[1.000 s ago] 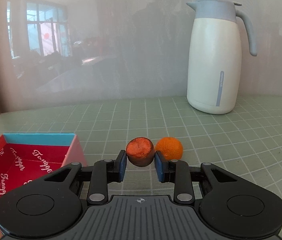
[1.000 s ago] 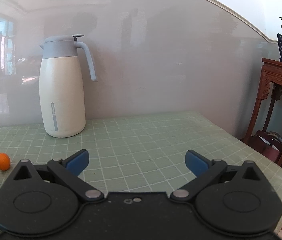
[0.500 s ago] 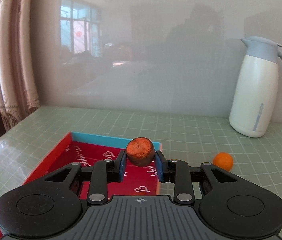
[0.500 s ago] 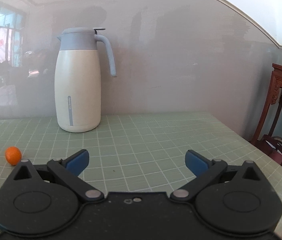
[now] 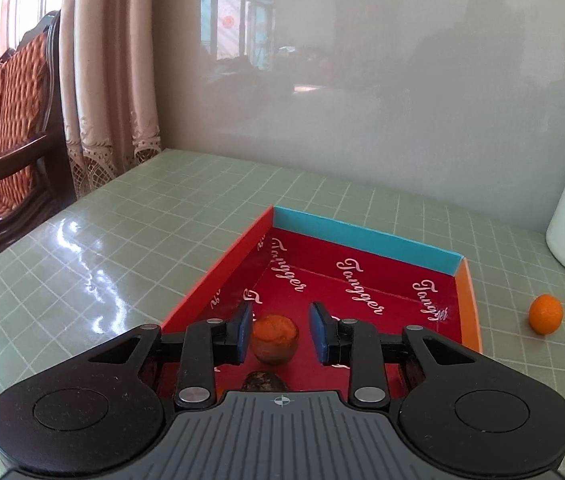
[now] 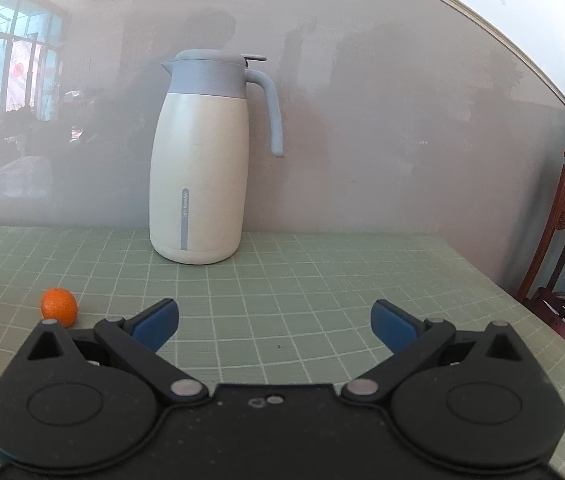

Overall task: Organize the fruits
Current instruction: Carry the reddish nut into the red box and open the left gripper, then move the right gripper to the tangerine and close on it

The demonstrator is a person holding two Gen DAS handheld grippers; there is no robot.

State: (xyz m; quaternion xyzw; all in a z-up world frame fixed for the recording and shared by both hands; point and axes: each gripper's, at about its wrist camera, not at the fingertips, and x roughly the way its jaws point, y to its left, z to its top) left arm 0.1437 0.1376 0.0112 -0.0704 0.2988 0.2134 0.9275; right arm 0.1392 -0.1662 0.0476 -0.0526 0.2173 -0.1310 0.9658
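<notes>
Left wrist view: left gripper [image 5: 280, 334] over the red box [image 5: 362, 237], jaws drawn close around the reddish-orange fruit [image 5: 274, 338], which is rough on top, brownish below and low between the pads with a sliver of gap at the right one, so a real pinch cannot be told. Best to go low over the box floor and open slowly, clear of the dark fruit [image 5: 264, 380]. Right wrist view: right gripper [image 6: 274, 324] is spread wide and empty above the table [image 6: 322, 300], small orange [image 6: 59, 306] loose beside the box.
</notes>
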